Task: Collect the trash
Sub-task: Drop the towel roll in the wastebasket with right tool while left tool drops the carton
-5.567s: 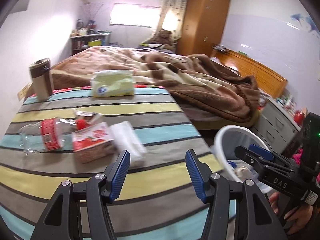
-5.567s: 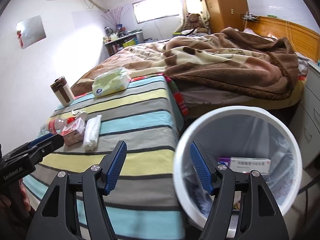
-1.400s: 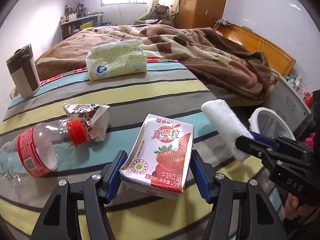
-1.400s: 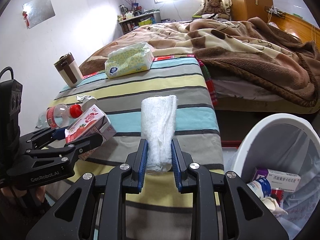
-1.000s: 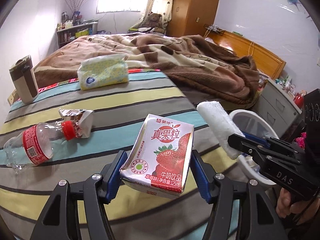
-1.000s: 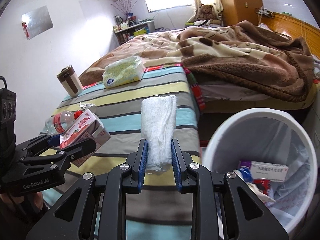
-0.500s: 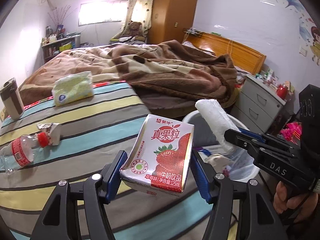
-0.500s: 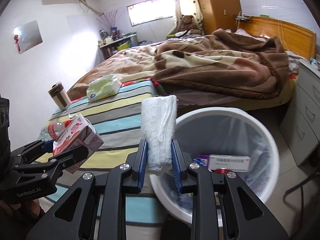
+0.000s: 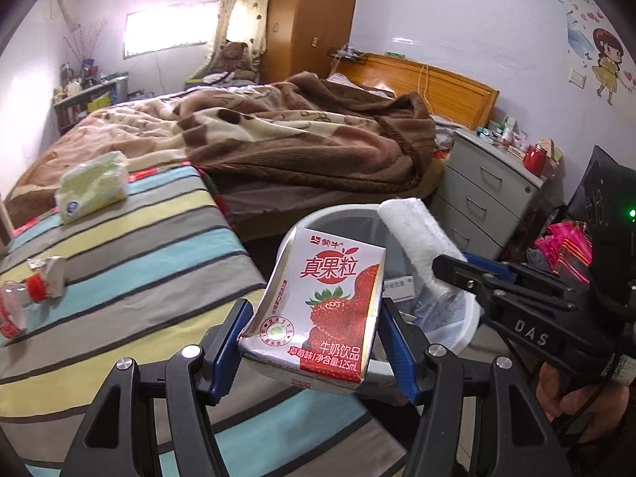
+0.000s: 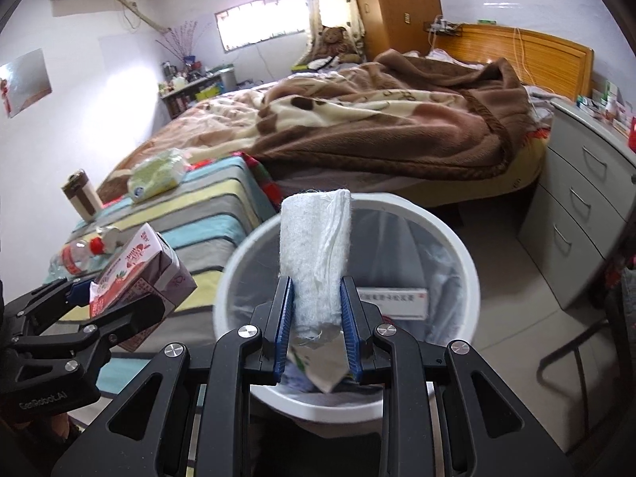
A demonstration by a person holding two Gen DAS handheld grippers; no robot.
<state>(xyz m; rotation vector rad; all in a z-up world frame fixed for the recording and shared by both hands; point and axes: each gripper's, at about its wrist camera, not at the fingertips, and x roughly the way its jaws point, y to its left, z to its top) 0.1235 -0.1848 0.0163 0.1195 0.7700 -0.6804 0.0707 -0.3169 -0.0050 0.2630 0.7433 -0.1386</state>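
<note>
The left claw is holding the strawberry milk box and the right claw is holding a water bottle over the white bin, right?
Not quite. The right claw holds a white tissue wad over the white bin, as the right wrist view shows. The water bottle lies on the striped bed. The left claw does hold the strawberry milk box.

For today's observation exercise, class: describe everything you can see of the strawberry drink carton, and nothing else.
The drink carton is a small box, silvery white with red panels, a strawberry picture and red Chinese lettering. It looks like foil-lined card, and its sides are dented and bowed. It is held off the striped cover, printed face toward the left camera, clamped at its lower sides between the blue pads of the left tool. It tilts slightly. From the left camera it overlaps the near rim of the white bin; from the right, it sits beside the bin.
</note>
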